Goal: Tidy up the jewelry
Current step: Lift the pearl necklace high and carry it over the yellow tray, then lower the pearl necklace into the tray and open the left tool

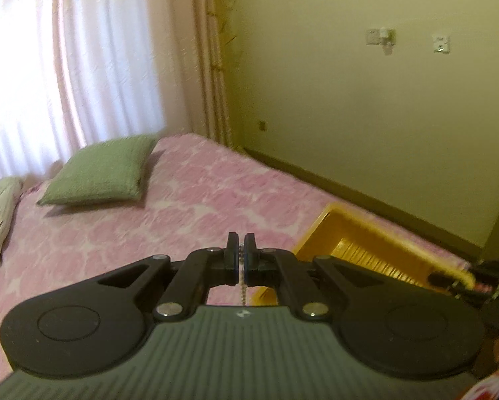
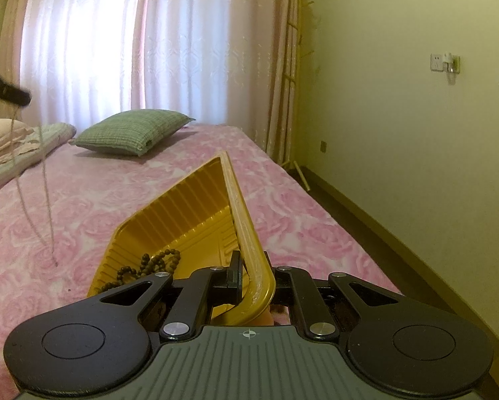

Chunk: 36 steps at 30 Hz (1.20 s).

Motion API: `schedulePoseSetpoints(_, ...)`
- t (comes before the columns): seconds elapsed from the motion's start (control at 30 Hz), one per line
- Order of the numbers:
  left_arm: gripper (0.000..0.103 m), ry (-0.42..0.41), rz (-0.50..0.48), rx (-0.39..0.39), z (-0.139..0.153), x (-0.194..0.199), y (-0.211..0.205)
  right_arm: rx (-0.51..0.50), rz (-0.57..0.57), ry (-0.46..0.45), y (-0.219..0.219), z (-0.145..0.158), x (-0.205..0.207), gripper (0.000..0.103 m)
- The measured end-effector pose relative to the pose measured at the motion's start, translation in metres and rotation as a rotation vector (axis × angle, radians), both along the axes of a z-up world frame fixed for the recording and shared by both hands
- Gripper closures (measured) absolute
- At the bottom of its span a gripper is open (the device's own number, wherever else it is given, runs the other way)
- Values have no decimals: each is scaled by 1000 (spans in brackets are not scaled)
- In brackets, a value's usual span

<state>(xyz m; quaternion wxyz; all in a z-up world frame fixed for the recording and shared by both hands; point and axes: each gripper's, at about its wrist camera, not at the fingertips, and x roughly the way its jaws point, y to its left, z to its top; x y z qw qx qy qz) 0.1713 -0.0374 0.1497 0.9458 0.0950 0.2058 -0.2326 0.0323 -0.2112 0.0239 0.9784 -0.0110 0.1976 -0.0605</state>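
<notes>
- Black two-finger left gripper [image 1: 241,253] fills the bottom of the left wrist view, its jaws pressed together on a thin pale metal chain [image 1: 242,291] that hangs straight down from between the pads.
- From the right wrist view, that same chain [image 2: 46,180] dangles in a long loop from the left gripper [image 2: 14,95] at the upper left edge, its lower end close to the pink rose-patterned bedspread [image 2: 66,206]; whether it touches the cloth cannot be told.
- Black two-finger right gripper [image 2: 253,280] is clamped on the near right corner of a yellow ribbed plastic tray [image 2: 189,200], with the rim pinched between the jaws and the tray tilted up on that side.
- Inside the tray, against its low near-left side, lies a string of dark brown wooden beads [image 2: 149,265].
- Seen from the left wrist, the yellow tray [image 1: 366,243] sits to the right of the left gripper on the bedspread [image 1: 149,220], and the right gripper shows only as a dark blurred shape at the far right.
- Farther back on the bed rests a green checked pillow [image 2: 132,131], also visible in the left view [image 1: 99,170], before white sheer curtains [image 2: 116,33].
</notes>
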Motion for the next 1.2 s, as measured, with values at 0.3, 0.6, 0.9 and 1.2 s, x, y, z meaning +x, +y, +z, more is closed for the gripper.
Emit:
schedulePoseSetpoints(0.3, 101, -30, -136, -17, 25, 0, -61, 17, -2, 4, -2, 0, 1, 95)
schedulePoseSetpoints(0.6, 101, 98, -250, -7, -12, 6, -109, 47, -9, 12, -7, -1, 1, 95)
schedulePoseSetpoints(0.9, 101, 213, -371, 40, -55, 11, -113, 81, -3, 33, -19, -5, 5, 95)
schedulePoseSetpoints(1.2, 101, 234, -518, 66, -79, 11, -107, 112, 23, 39, -30, -11, 6, 95)
